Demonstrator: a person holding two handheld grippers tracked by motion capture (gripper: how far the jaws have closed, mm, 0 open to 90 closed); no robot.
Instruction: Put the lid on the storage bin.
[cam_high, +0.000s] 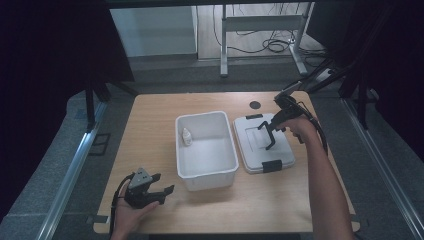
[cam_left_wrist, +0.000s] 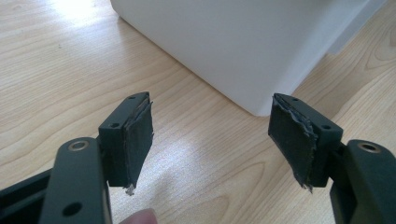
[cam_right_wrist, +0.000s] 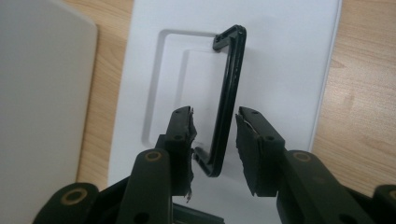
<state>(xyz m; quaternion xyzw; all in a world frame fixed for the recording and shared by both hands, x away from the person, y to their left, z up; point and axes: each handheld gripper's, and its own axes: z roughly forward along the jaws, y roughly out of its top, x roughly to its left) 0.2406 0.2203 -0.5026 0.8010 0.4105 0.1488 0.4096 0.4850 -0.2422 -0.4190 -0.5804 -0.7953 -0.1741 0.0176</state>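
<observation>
The jaws of the right gripper (cam_right_wrist: 215, 140) stand a little apart, one on each side of the black handle (cam_right_wrist: 227, 93) of the white lid (cam_right_wrist: 280, 70); the right gripper view leaves a narrow gap between the handle bar and each pad, so nothing is clamped. The handle is swung up off the shallow recess in the lid's top. In the high view the right gripper (cam_high: 270, 132) hangs over the middle of the lid (cam_high: 263, 145), held by the right hand (cam_high: 300, 127), with the forearm coming up along the right side of the bench (cam_high: 150, 125). The lid lies flat on the wood, just beside the right wall of the white bin (cam_high: 206, 150), with a black clip at its near edge and another at its far edge

The jaws of the left gripper (cam_left_wrist: 210, 135) are spread wide and hold nothing; between them shows bare wood and, beyond, a corner of the bin (cam_left_wrist: 233, 46). In the high view the left gripper (cam_high: 157, 187) sits low at the near left of the bench, in the left hand (cam_high: 131, 215), apart from the bin's near left corner

A small white bottle (cam_high: 186, 136) stands upright inside the bin, against its left wall toward the far end
</observation>
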